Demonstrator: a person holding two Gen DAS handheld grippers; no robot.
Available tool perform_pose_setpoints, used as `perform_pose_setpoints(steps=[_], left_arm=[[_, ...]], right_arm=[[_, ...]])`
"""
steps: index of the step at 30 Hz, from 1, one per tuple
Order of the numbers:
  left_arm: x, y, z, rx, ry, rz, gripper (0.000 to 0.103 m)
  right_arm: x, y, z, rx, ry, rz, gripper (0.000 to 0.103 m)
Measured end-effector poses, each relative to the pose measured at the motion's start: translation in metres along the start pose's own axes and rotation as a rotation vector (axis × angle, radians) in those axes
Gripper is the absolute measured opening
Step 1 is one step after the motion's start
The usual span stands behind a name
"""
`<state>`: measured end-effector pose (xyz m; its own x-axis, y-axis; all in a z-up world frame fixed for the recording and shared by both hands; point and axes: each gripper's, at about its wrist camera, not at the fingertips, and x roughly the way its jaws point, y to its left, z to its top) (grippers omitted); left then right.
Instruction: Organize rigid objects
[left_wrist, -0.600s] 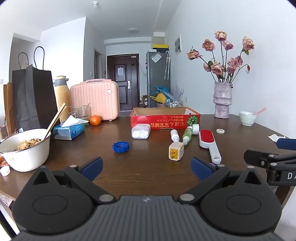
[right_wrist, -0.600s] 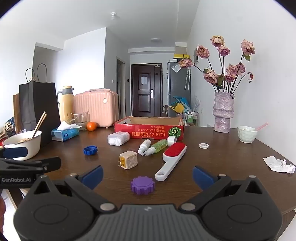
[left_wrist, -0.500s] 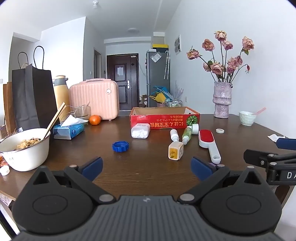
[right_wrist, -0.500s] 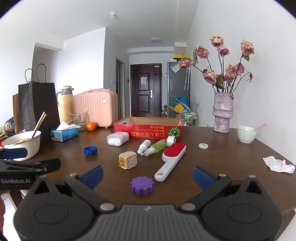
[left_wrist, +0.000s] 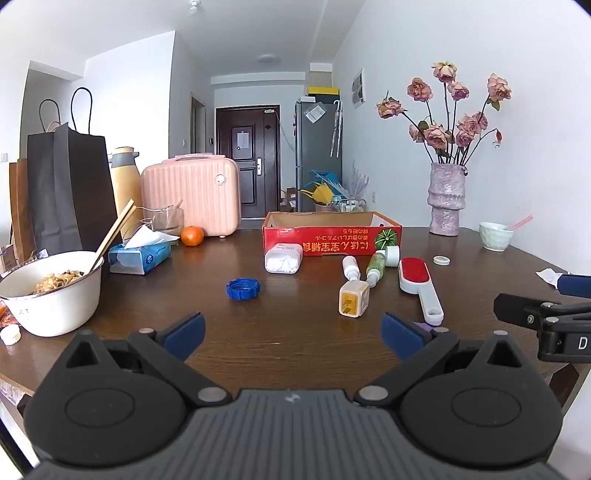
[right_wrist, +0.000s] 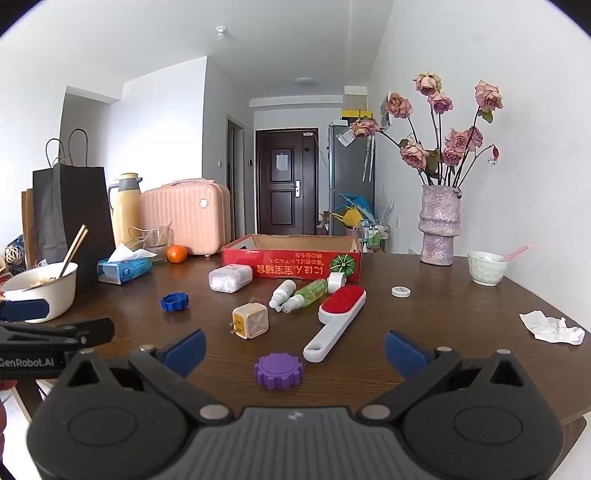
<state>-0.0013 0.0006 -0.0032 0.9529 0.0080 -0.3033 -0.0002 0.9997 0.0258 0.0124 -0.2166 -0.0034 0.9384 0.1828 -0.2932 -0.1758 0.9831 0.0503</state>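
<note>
Mostly small: purple ridged cap, red-padded white brush.

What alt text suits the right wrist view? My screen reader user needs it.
An open hand-held gripper hovers over a dark wooden table, empty, with a purple cap just ahead. Beyond lie a red lint brush, plug adapter, small bottles and a red cardboard box.

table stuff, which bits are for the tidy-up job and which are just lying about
For the job: red box, lint brush, purple cap, blue cap, plug adapter, two bottles, pill box.

Lying about: vase, noodle bowl, orange, tissues.
</note>
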Motion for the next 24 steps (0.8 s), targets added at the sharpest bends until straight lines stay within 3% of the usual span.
perform_pose_setpoints(steps=[24], left_arm=[[0.001, 0.0017, -0.0004, -0.006, 0.002, 0.0, 0.103]], right_arm=[[-0.0012, -0.0054, 0.0024, 0.003, -0.005, -0.006, 0.103]])
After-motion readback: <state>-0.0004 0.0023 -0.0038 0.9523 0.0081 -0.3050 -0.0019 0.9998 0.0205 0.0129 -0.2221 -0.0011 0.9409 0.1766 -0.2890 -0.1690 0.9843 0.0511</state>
